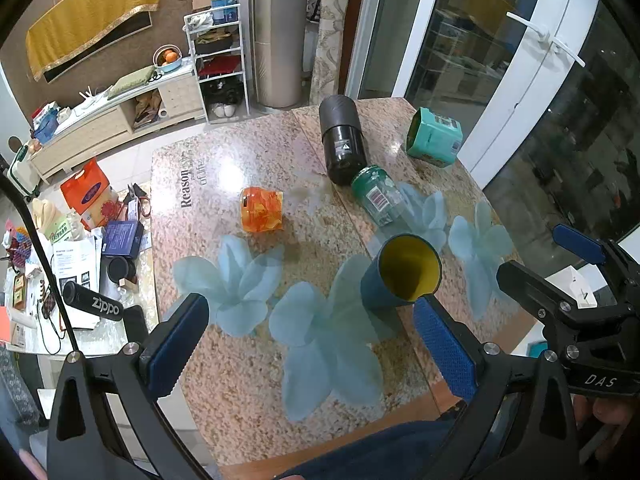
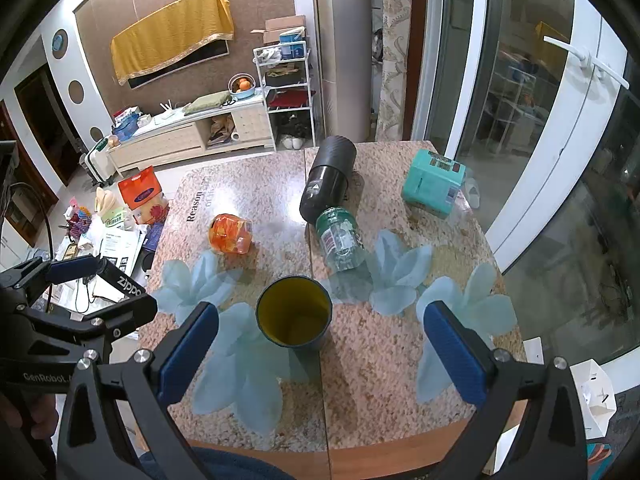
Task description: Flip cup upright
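A dark blue cup with a yellow inside (image 1: 402, 270) stands upright on the granite table (image 1: 248, 412), mouth up; it also shows in the right wrist view (image 2: 294, 312). My left gripper (image 1: 312, 344) is open and empty, its right pad just in front of the cup. My right gripper (image 2: 324, 352) is open and empty, above the table with the cup between and just beyond its pads. The right gripper also shows at the right edge of the left wrist view (image 1: 552, 276).
A black cylinder (image 1: 342, 140), a green bottle (image 1: 378, 196) and an orange jar (image 1: 262, 209) lie on their sides farther back. A teal box (image 1: 434, 138) sits at the far right. A cluttered low table (image 1: 80, 256) stands left; glass doors right.
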`<state>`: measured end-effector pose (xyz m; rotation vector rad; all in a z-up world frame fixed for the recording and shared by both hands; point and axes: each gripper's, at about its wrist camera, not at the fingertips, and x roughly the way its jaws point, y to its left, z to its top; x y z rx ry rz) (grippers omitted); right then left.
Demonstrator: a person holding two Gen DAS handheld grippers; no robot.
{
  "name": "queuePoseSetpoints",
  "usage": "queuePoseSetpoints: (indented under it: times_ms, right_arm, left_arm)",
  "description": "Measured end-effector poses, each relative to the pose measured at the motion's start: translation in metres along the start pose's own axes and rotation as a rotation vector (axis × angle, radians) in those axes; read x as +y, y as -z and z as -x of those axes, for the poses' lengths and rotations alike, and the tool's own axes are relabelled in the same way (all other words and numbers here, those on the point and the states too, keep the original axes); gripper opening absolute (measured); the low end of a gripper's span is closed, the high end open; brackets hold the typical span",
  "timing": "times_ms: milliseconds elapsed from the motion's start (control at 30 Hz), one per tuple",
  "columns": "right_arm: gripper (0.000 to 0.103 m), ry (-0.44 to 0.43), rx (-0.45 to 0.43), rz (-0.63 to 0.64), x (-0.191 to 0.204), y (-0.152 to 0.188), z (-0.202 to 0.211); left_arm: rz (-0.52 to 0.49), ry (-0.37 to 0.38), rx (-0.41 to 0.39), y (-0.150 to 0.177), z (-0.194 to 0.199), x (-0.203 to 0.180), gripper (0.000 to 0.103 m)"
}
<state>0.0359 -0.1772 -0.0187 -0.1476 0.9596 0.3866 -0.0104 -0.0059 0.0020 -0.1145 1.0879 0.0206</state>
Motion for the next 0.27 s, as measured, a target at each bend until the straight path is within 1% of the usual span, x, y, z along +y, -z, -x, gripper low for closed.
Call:
queuePoseSetpoints:
  times_ms: [267]
  right_arm:
    - [0.103,-0.001,0.004,-0.008,0.0004,0.0024,-0.0001]
  left_arm:
    - [-0.004,0.001,-0.001,0.0011,0.0025,0.0002,0.103]
